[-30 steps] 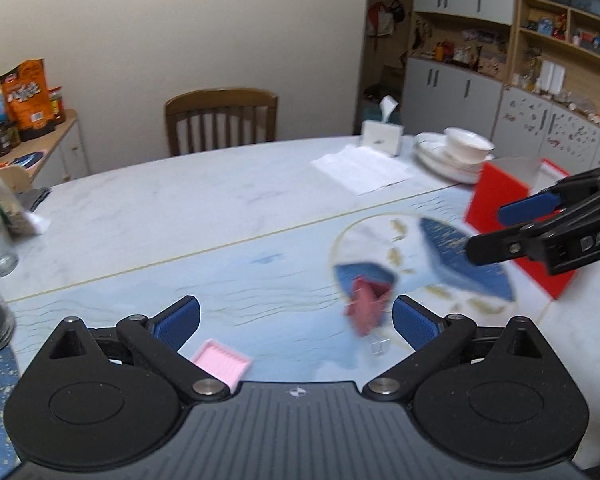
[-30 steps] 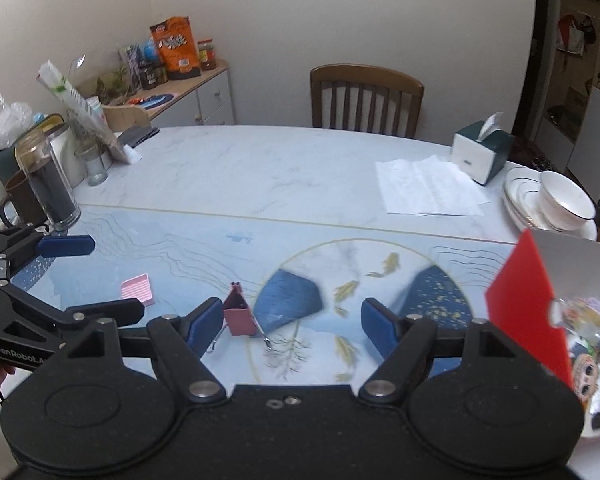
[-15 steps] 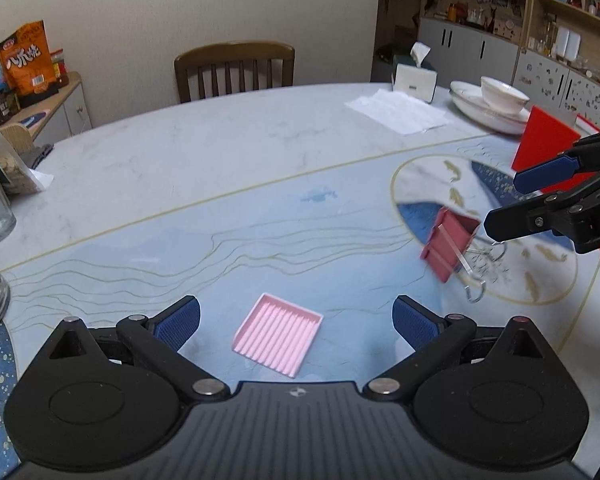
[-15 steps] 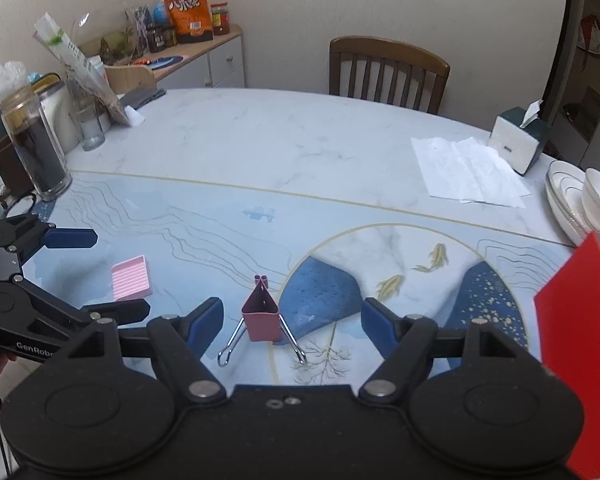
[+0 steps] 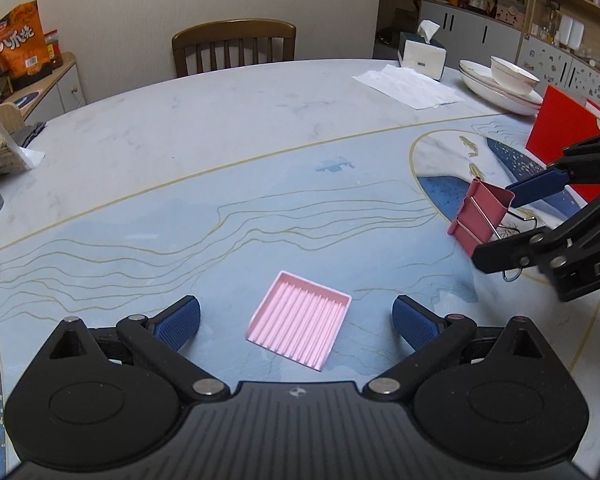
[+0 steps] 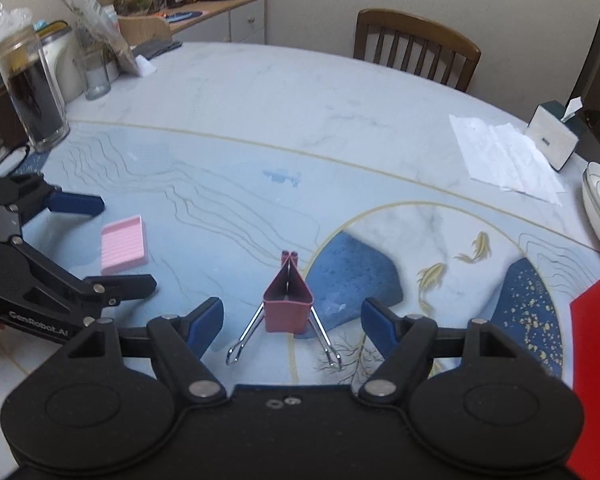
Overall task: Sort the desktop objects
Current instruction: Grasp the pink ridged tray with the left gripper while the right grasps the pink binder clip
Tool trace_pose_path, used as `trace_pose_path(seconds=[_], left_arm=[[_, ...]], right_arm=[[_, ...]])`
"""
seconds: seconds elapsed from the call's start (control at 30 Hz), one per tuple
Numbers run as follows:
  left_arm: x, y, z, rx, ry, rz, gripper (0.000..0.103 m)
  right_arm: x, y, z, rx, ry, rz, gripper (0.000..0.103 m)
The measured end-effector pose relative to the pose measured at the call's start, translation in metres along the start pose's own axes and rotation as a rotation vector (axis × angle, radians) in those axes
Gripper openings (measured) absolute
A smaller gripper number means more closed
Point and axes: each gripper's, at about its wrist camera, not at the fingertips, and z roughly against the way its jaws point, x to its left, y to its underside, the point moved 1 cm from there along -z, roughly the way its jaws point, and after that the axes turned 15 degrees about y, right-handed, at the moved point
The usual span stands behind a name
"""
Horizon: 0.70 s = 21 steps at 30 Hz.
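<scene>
Binder clip (image 6: 287, 305) lies between right gripper's (image 6: 292, 316) spread fingers (image 6: 206, 320) — untouched.

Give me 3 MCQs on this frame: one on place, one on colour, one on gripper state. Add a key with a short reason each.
1. Where does the binder clip sit?
A. between the right gripper's open fingers
B. inside the bowl
C. on the chair

2. What colour is the ridged tray in front of the left gripper?
A. green
B. pink
C. black

3. What is the state of the left gripper?
A. shut on the tray
B. shut on nothing
C. open

Key:
1 A, the right wrist view shows the clip on the table centred between the two blue pads.
2 B, the tray is pale pink in both views.
3 C, its fingers stand wide apart on either side of the tray, neither touching it.
</scene>
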Motion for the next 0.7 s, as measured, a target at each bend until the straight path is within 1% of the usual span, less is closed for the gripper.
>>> trace_pose_path(seconds=[0.1,0.3,0.5,0.57,0.63,0.67,0.7], left_arm=[[-0.003,0.001,-0.002,0.008,-0.015,-0.024,0.102],[-0.006,0.0,-0.002,0.011,-0.015,-0.028,0.101],[-0.007,-0.001,0.0,0.001,-0.02,-0.027,0.089],[-0.007,-0.001,0.0,0.001,-0.015,-0.03,0.085],[-0.01,-0.001,0.001,0.002,-0.01,-0.036,0.08],[-0.011,-0.001,0.001,0.003,-0.007,-0.039,0.077],[-0.012,-0.001,0.002,0.005,-0.006,-0.042,0.075]], right_arm=[[0.001,0.001,-0.006,0.021,-0.002,-0.006,0.075],[-0.001,0.001,-0.016,0.051,-0.022,-0.017,0.073],[-0.001,0.004,-0.018,0.048,-0.03,-0.028,0.073],[-0.001,0.004,-0.017,0.046,-0.035,-0.026,0.07],[-0.002,0.004,-0.016,0.04,-0.04,-0.022,0.06],[-0.002,0.004,-0.015,0.038,-0.043,-0.021,0.057],[-0.003,0.004,-0.015,0.04,-0.045,-0.022,0.056]])
